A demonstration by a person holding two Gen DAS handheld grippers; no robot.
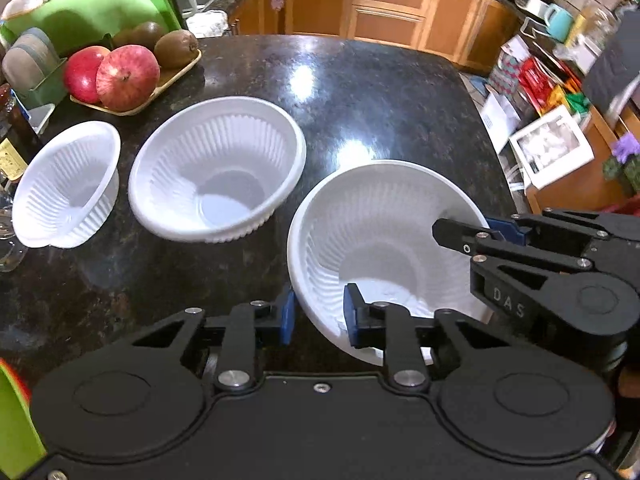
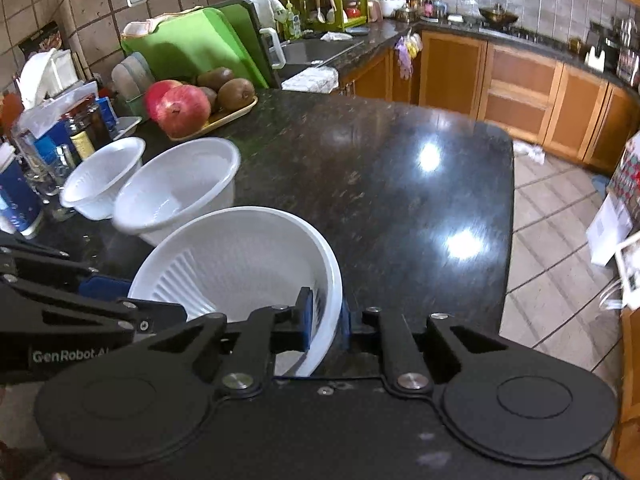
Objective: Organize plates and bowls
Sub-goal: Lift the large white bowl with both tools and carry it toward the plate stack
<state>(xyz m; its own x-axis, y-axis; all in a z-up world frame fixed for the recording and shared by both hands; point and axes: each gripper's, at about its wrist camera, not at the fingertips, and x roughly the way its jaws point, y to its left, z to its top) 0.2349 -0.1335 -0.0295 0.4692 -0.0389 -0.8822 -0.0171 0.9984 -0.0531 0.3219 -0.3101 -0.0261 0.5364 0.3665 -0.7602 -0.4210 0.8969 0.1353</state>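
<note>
Three white ribbed plastic bowls are over the dark granite counter (image 1: 360,92). The small bowl (image 1: 68,184) is at the left and the medium bowl (image 1: 216,168) is beside it. The large bowl (image 1: 384,248) is nearest and tilted. My left gripper (image 1: 318,312) straddles its near rim, one blue pad inside and one outside, with a gap left. My right gripper (image 2: 326,322) is shut on the large bowl's (image 2: 240,256) rim at its right side. It also shows in the left wrist view (image 1: 476,232) on the bowl's right rim.
A tray of pomegranates and kiwis (image 1: 120,76) sits at the back left, with a green cutting board (image 1: 100,4) behind it. Bottles and jars (image 2: 60,136) crowd the left edge. The counter's right edge (image 2: 510,220) drops to the tiled floor.
</note>
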